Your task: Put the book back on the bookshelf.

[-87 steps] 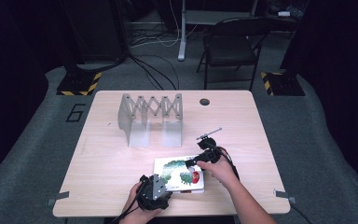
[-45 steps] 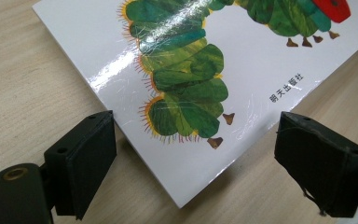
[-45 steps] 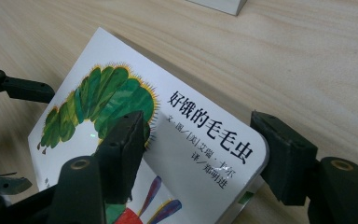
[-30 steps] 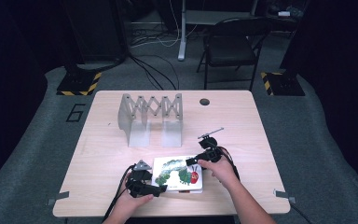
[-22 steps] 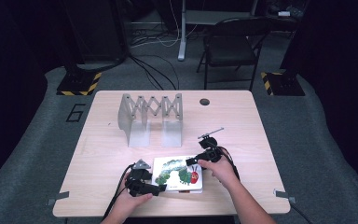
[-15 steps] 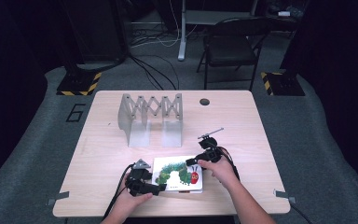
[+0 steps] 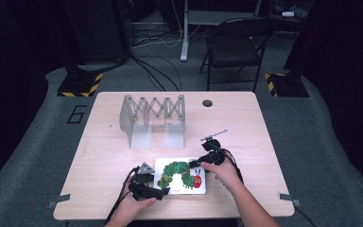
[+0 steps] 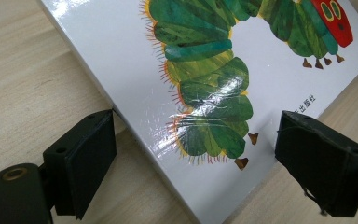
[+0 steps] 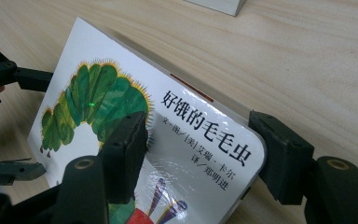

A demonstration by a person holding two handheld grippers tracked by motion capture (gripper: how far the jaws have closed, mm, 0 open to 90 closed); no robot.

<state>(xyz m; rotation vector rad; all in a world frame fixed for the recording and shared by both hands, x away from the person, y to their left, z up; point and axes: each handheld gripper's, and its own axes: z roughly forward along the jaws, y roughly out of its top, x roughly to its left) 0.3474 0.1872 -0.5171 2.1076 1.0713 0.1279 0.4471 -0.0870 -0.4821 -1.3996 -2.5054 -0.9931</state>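
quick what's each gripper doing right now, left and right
Left gripper: open, jaws straddling a corner of the white glossy caterpillar picture book.
Right gripper: jaws just closing, one above the cover, one at the corner; grip cannot be told.

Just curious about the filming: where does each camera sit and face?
High view: above the person's side, looking forward and down at the table; left hand, right hand, forearms show.
Left gripper view: rides the left gripper, looking along its jaws at the book.
Right gripper view: rides the right gripper; jaws have just been closing around another book corner.
All share the book.
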